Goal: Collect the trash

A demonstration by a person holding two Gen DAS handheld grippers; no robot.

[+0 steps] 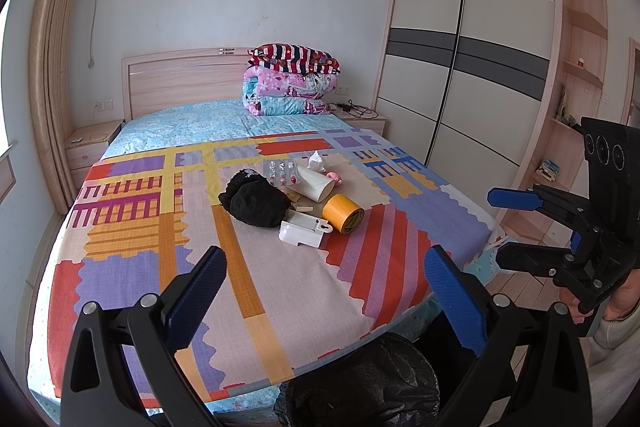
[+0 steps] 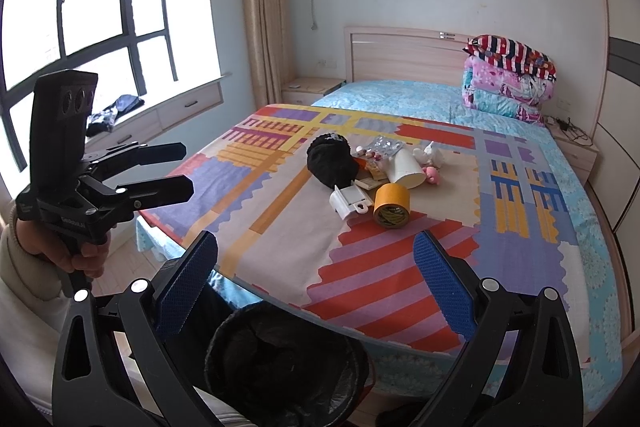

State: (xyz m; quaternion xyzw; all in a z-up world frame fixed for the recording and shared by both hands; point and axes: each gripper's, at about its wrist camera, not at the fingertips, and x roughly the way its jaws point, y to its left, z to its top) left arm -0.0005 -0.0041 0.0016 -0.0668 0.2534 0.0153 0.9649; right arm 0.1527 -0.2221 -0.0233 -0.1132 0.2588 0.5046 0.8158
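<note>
A pile of items lies mid-bed: a black knit cloth (image 1: 256, 201), a yellow tape roll (image 1: 343, 214), a white plastic box (image 1: 301, 233), a white paper cup (image 1: 314, 183), a pill blister pack (image 1: 280, 171), a crumpled tissue (image 1: 317, 161) and a small pink toy (image 1: 335, 179). The same pile shows in the right wrist view, with the tape roll (image 2: 392, 205) and cup (image 2: 405, 167). A bin with a black bag (image 1: 360, 383) (image 2: 286, 359) stands at the bed's foot. My left gripper (image 1: 326, 291) and right gripper (image 2: 316, 281) are open and empty, short of the pile.
The bed has a patchwork sheet (image 1: 200, 227). Folded quilts (image 1: 292, 83) lie by the headboard. A wardrobe (image 1: 472, 59) stands to the right, nightstands flank the bed, and a window bench (image 2: 160, 115) with dark cloth lies to the left.
</note>
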